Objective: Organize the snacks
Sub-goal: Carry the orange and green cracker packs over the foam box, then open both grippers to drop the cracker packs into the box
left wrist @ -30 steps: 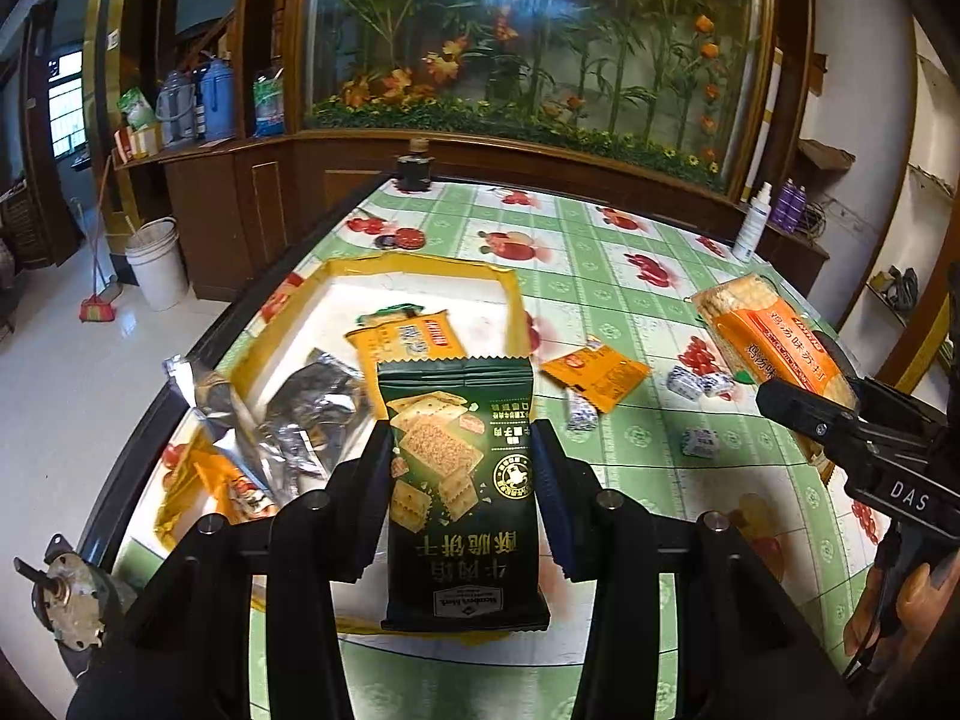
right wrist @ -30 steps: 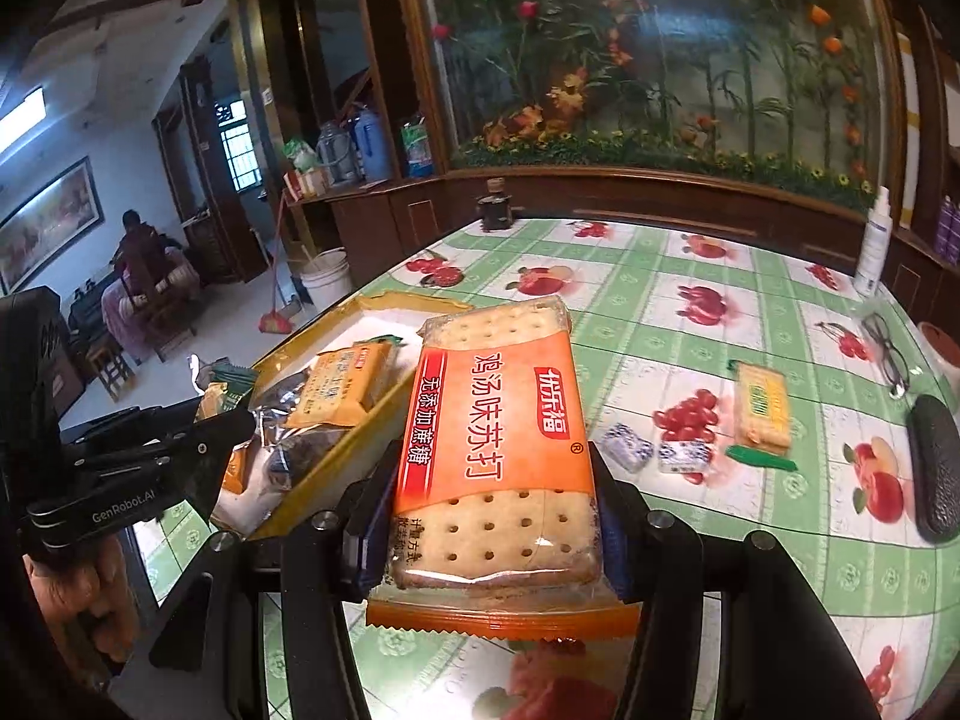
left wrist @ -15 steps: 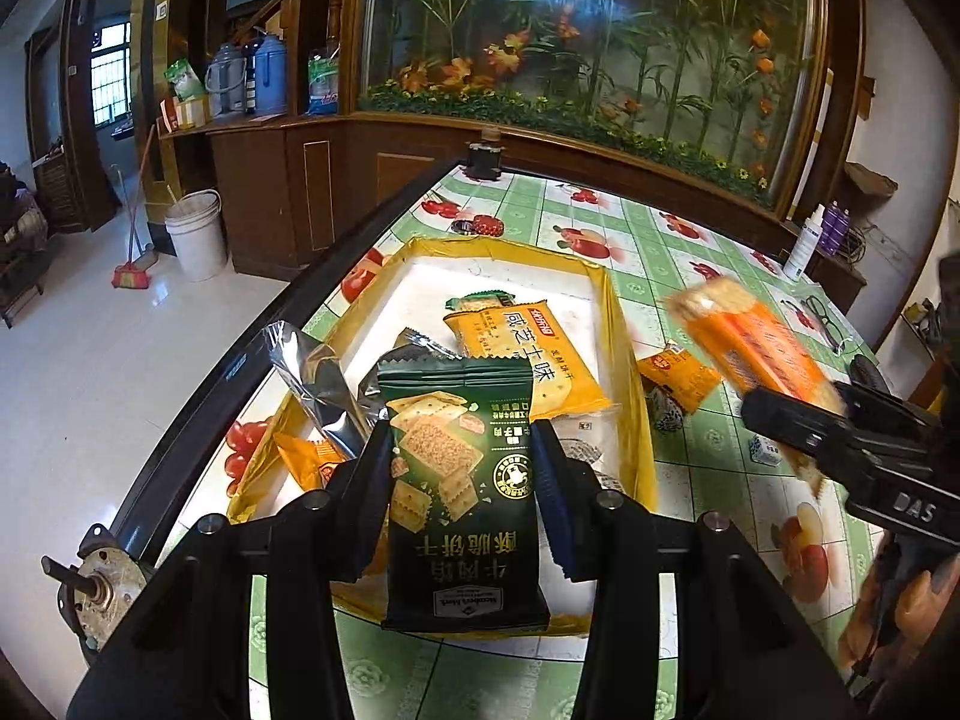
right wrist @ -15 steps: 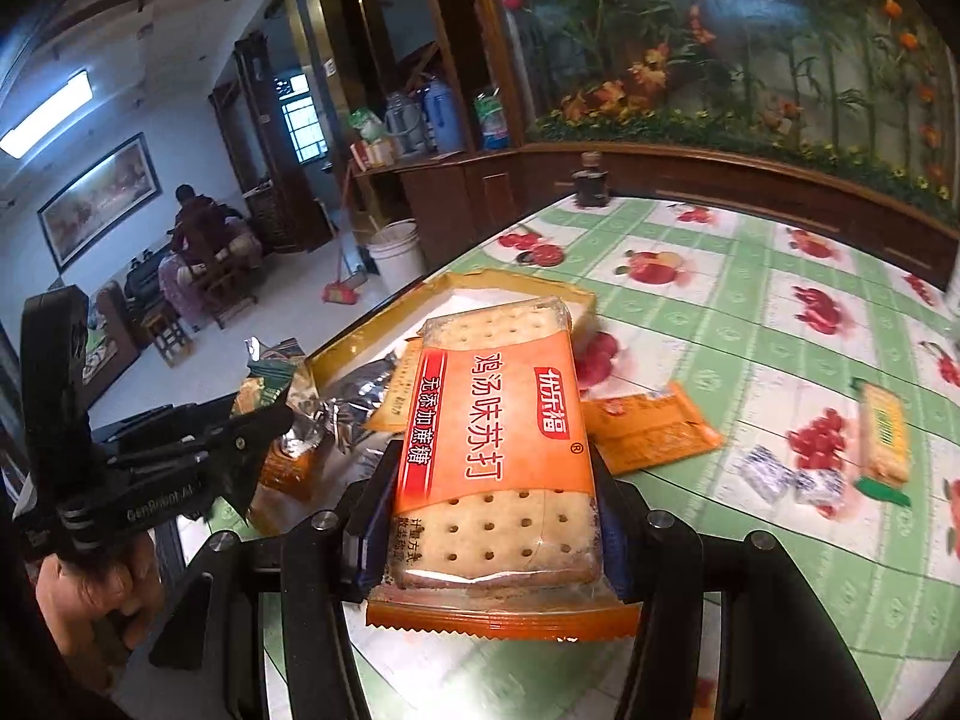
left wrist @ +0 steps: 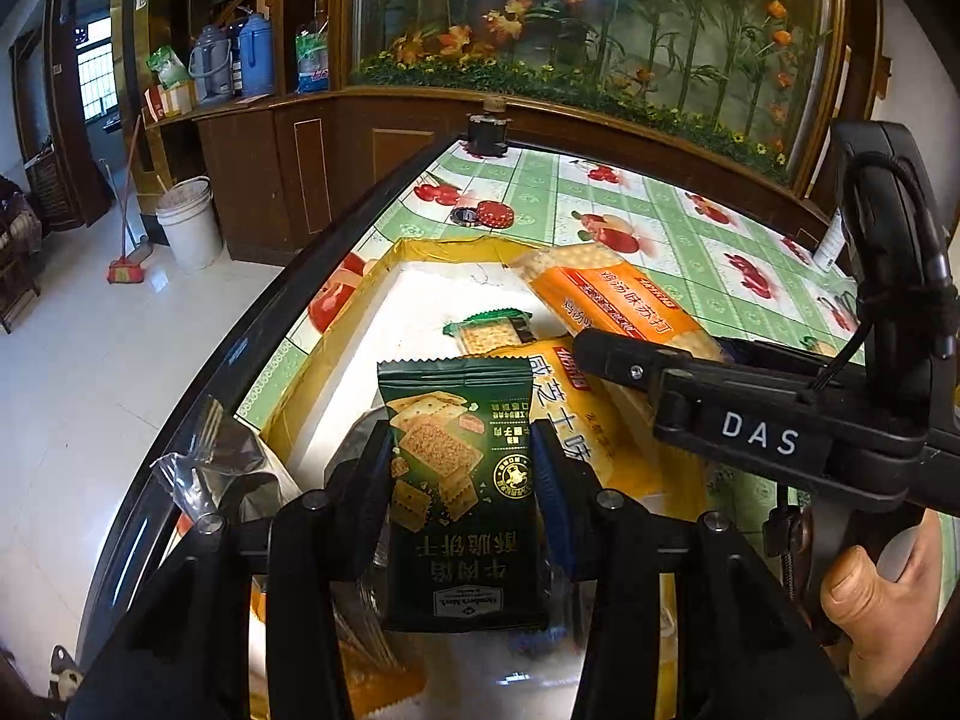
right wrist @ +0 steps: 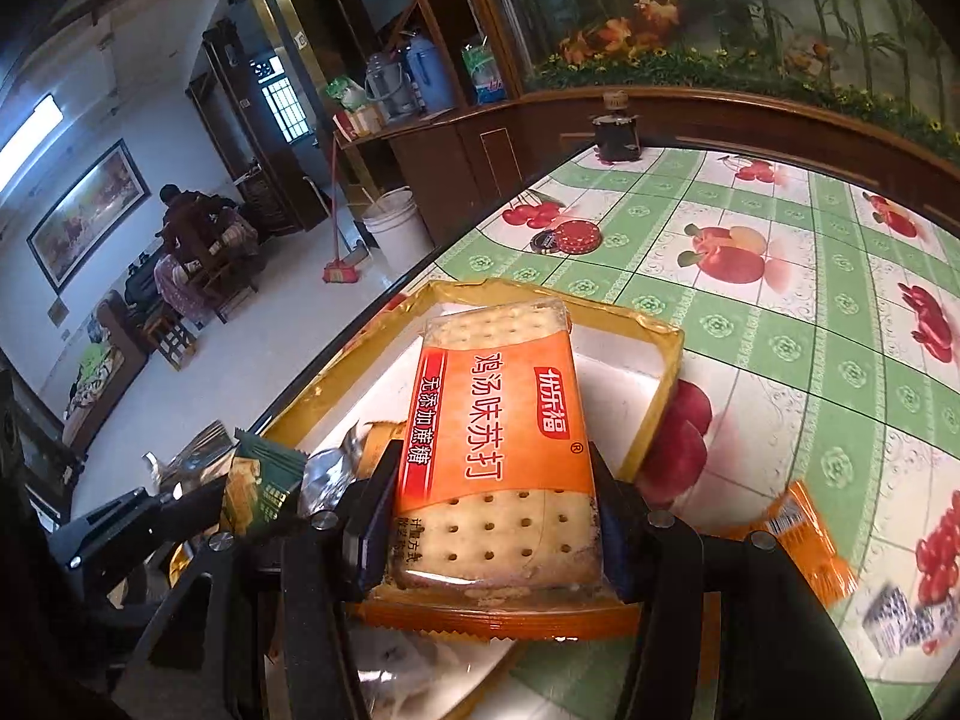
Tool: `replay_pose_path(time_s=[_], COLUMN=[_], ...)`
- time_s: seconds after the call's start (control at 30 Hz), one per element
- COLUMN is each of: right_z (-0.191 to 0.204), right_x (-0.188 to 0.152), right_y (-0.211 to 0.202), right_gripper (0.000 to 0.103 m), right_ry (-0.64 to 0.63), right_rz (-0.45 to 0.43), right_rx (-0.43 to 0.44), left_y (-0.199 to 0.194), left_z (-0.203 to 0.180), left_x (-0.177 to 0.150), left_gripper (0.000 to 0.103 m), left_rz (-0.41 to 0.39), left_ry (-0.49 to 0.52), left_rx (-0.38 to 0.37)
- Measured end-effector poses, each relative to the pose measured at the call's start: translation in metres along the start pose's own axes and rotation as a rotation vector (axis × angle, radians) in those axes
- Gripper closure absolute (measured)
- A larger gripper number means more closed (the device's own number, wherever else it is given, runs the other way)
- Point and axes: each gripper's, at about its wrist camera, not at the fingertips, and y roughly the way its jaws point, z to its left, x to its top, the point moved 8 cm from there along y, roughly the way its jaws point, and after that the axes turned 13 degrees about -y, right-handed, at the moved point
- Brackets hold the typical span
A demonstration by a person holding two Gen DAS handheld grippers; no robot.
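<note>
Over the yellow tray [left wrist: 384, 264], left tool [left wrist: 462, 468] grips green packet [left wrist: 459, 498], right tool [right wrist: 492, 516] orange crackers [right wrist: 498, 420].

A dark green cracker packet [left wrist: 459, 498] and an orange soda-cracker pack [right wrist: 495, 450] are each held above the yellow-rimmed tray [right wrist: 666, 372], where a yellow snack bag [left wrist: 591, 420] lies flat.

Two wrist cameras, both tilted down, close over the table.
Both share the yellow-rimmed tray [left wrist: 384, 258] [right wrist: 666, 348]; each sees the other's gripper.
</note>
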Motion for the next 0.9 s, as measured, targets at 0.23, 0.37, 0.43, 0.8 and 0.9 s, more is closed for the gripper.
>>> replay_pose_path(time_s=[0.23,0.37,0.43,0.8,0.9], right_z=[-0.001,0.0,-0.003,-0.048,-0.064], right_x=[0.004,0.005,0.004,-0.036,-0.051], right_y=[0.012,-0.003,-0.014,-0.082,-0.101], right_gripper=[0.038,0.025,0.024,0.023,0.023], right_ry=[0.008,-0.007,-0.005,0.036,0.062], right_rz=[0.006,-0.022,-0.041,-0.075,-0.082], right_rx=[0.021,0.0,-0.008,-0.135,-0.167], left_y=[0.002,-0.01,-0.013,-0.031,-0.038], left_z=[0.01,0.019,0.02,-0.018,-0.04], left_x=[0.002,0.007,0.009,-0.003,-0.01], left_gripper=[0.027,0.016,0.016,0.016,0.016], left_rz=[-0.014,-0.059,-0.069,-0.07,-0.072], left_ry=[-0.027,-0.048,-0.048,0.014,0.057], left_rx=[0.048,0.056,0.069,0.029,0.006])
